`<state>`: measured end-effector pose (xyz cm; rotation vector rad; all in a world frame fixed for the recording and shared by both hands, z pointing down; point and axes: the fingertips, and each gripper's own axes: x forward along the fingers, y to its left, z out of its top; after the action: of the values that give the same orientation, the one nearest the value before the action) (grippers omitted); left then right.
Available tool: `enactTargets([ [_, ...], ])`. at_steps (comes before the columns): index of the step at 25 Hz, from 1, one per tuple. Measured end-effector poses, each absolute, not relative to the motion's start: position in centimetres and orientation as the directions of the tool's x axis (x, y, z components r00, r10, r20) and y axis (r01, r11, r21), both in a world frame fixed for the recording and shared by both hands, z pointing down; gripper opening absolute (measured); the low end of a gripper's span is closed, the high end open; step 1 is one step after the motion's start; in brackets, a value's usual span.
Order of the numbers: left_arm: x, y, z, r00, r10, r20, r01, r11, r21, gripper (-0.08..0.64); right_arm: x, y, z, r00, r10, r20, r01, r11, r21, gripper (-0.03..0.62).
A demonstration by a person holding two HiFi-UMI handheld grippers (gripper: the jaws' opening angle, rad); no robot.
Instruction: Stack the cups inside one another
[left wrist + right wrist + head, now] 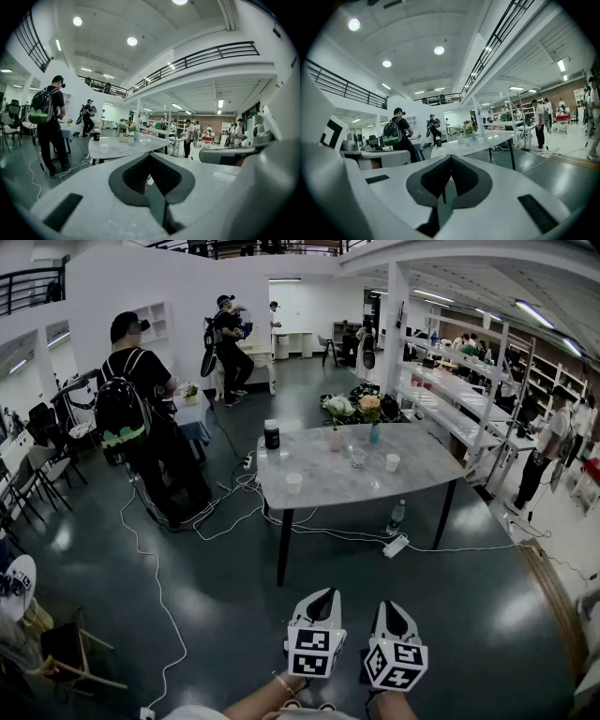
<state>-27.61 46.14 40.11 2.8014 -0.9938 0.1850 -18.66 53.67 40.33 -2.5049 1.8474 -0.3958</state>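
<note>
Well ahead of me stands the marble-topped table. On it I see a white cup near its front left, a second white cup to the right, and a clear cup between them. My left gripper and right gripper hang side by side over the floor, short of the table, both shut on nothing. In the left gripper view the jaws meet, with the table far beyond. In the right gripper view the jaws meet too, and the cups are small and distant.
A black canister and two flower vases share the table. Cables, a power strip and a bottle lie on the floor by its legs. A person with a backpack stands left; shelving is right.
</note>
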Motion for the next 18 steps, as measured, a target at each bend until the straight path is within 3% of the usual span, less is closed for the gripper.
enactTargets([
  [18,-30.7,42.8,41.0,0.777,-0.598,0.194,-0.622,-0.777,0.098,-0.006,-20.7,50.5,41.2,0.313,-0.929,0.198,-0.917,-0.35,-0.191,0.008],
])
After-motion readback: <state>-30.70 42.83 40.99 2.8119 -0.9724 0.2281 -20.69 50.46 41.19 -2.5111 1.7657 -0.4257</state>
